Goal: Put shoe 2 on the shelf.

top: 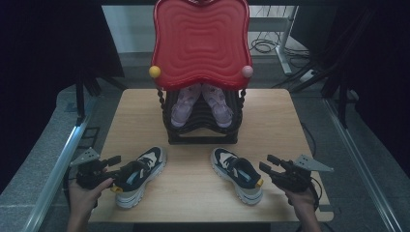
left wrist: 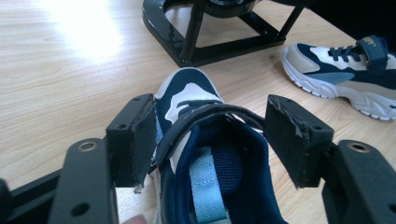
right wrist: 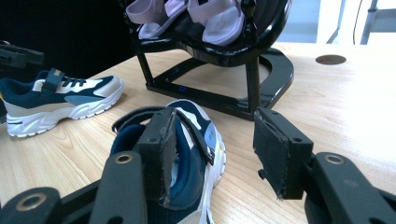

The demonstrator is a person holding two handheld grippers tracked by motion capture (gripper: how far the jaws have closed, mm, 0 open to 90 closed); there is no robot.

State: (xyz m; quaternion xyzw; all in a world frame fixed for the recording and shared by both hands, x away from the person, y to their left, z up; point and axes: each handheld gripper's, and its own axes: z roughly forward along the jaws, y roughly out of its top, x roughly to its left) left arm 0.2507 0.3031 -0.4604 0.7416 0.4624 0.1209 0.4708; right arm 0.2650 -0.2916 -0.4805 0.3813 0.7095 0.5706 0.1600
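Black rack (top: 203, 137) holds lilac shoes (top: 200, 104) (a pair); both grippers (top: 112, 162) (top: 269, 165) gape around navy sneakers (top: 140, 176) (top: 238, 174).

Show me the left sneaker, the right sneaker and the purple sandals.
left sneaker (top: 138, 175), high view, on its strap.
right sneaker (top: 239, 175), high view, on its strap.
purple sandals (top: 184, 104), high view, on the left sandal's upper.

matt wood-grain table (top: 193, 193); glossy black rack (right wrist: 261, 70); mesh-lined sneaker (left wrist: 210, 163).
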